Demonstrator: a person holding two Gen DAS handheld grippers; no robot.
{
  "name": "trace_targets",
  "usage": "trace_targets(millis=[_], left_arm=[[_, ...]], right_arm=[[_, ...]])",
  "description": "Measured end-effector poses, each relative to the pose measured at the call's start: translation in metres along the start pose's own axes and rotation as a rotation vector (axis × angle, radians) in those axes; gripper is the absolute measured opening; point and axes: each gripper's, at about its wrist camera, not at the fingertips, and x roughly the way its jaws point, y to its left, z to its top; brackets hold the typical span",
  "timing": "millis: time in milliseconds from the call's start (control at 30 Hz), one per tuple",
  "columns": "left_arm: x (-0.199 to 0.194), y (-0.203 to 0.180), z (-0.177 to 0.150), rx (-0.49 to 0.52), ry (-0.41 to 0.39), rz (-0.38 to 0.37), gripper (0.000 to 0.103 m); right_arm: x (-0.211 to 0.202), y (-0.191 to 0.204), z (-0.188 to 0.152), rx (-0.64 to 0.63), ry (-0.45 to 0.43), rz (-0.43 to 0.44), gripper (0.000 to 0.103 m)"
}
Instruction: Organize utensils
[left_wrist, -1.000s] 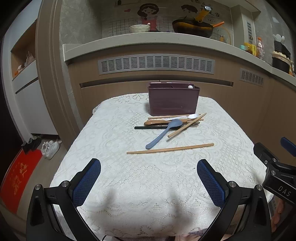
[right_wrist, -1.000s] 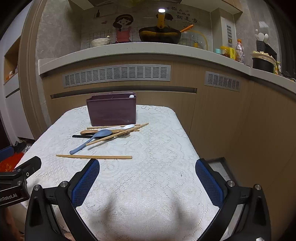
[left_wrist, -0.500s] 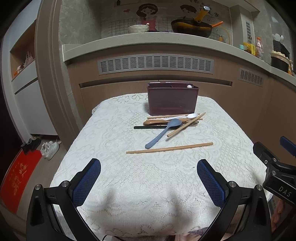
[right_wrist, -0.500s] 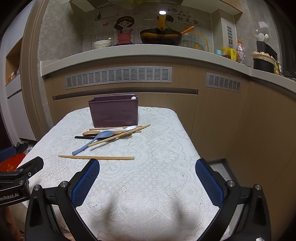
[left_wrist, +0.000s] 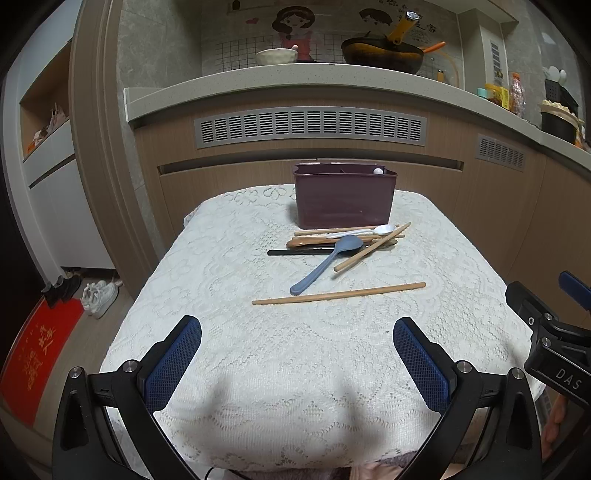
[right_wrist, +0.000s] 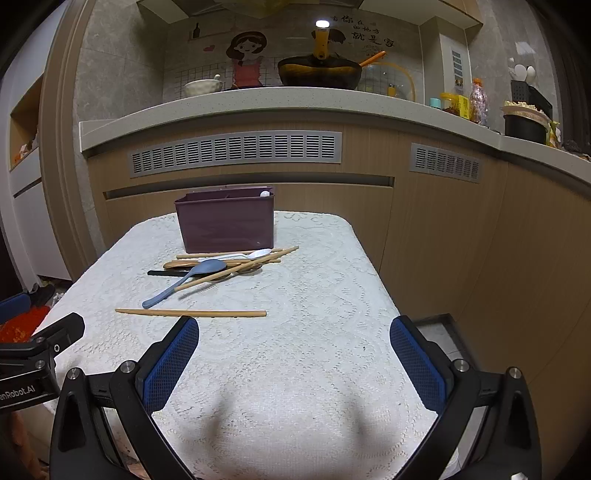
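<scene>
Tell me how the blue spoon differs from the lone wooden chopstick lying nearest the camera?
The blue plastic spoon has a rounded bowl, while the lone wooden chopstick is a plain, thin, tan stick. The spoon's bowl rests on the pile of utensils in front of the purple plastic box; the chopstick lies apart, alone. The spoon runs diagonally, the chopstick nearly crosswise. Both lie flat on the white lace tablecloth, untouched.
</scene>
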Motion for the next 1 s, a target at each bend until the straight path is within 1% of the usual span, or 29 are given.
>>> trace_targets(millis=[733,1000], left_arm=[[0.0,-0.0009,-0.0011,0.005,0.002,-0.005,0.103],[0.0021,-0.0017,0.0032,0.017,0.006,-0.024,0.103]], right_arm=[[-0.0012,0.0,0.0004,-0.004,-0.005,-0.011,0.103],[-0.0007,-0.0012,0.001,-0.007,-0.001,-0.012,0.103]])
